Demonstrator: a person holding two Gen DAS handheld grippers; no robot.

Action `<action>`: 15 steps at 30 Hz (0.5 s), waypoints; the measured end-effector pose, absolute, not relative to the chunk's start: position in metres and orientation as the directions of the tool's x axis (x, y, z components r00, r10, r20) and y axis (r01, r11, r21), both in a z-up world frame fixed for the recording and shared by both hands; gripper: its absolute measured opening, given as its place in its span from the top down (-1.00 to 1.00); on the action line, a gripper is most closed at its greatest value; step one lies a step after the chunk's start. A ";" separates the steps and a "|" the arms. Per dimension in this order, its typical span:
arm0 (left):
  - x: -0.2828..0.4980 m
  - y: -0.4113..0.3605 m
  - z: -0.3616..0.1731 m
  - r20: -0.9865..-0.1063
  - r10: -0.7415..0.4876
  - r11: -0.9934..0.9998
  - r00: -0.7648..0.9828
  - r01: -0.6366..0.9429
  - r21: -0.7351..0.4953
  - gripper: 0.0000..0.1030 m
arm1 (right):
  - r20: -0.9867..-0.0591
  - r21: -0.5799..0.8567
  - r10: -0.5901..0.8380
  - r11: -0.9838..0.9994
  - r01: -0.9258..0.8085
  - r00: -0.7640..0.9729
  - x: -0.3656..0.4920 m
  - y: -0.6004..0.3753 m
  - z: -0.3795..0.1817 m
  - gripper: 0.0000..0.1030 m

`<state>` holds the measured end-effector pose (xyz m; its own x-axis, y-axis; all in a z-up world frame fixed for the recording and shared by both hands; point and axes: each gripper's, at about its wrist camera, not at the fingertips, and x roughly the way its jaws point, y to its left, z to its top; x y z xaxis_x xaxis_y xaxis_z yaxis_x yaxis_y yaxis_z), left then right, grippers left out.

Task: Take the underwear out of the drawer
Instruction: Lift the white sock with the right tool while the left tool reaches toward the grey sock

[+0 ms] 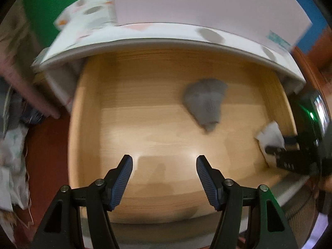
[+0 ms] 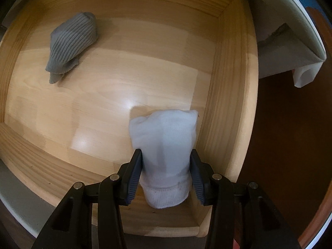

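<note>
An open pale wooden drawer [image 1: 145, 128] [image 2: 226, 95] fills both wrist views. A grey ribbed rolled garment [image 1: 204, 101] [image 2: 70, 41] lies on the drawer floor. My right gripper [image 2: 166, 161] points down into the drawer's near right corner, shut on a white rolled garment [image 2: 166, 145] that stands between its pads. In the left wrist view the same white roll [image 1: 270, 136] shows at the right wall with the right gripper [image 1: 279, 144] on it. My left gripper [image 1: 165, 161] hangs open over the bare drawer floor, with nothing between its fingers.
A white cabinet top [image 1: 166, 35] with a pale sheet on it overhangs the drawer's back. Crumpled cloth [image 1: 12, 145] lies on the red-brown floor [image 1: 45, 145] at the left. A white cabinet corner [image 2: 300, 62] stands beyond the drawer's right wall.
</note>
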<state>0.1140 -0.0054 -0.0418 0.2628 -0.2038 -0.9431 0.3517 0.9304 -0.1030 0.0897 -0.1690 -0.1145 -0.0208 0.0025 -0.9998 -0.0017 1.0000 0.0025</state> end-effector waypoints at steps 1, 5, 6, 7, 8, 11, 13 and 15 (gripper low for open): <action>0.114 -0.010 -0.042 -0.943 -0.210 0.917 0.257 0.385 -0.099 -0.27 | -1.000 0.002 0.002 1.000 0.000 -0.018 0.090 -0.166 -0.114 0.19; 0.118 -0.025 -0.036 -0.934 -0.234 0.878 0.271 0.472 -0.083 -0.27 | -1.000 0.003 0.003 1.000 0.002 -0.015 0.085 -0.182 -0.112 0.19; 0.119 -0.029 -0.034 -0.929 -0.235 0.868 0.285 0.492 -0.068 -0.27 | -1.000 0.003 0.003 1.000 0.001 -0.015 0.084 -0.183 -0.111 0.19; 0.119 -0.034 -0.032 -0.923 -0.233 0.855 0.306 0.516 -0.045 -0.27 | -1.000 0.004 0.004 1.000 0.002 -0.014 0.084 -0.185 -0.111 0.19; 0.120 -0.039 -0.031 -0.918 -0.231 0.844 0.323 0.536 -0.024 -0.27 | -1.000 0.005 0.005 1.000 0.002 -0.013 0.085 -0.182 -0.111 0.19; 0.122 -0.051 -0.031 -0.914 -0.232 0.800 0.333 0.600 0.015 -0.27 | -1.000 0.013 0.013 1.000 0.004 -0.009 0.083 -0.186 -0.112 0.19; 0.123 -0.058 -0.035 -0.920 -0.236 0.778 0.313 0.628 0.014 -0.27 | -1.000 0.018 0.019 1.000 0.006 -0.005 0.082 -0.187 -0.110 0.19; 0.124 -0.066 -0.039 -0.926 -0.234 0.759 0.297 0.651 0.017 -0.27 | -1.000 0.022 0.022 1.000 0.004 -0.003 0.079 -0.193 -0.110 0.19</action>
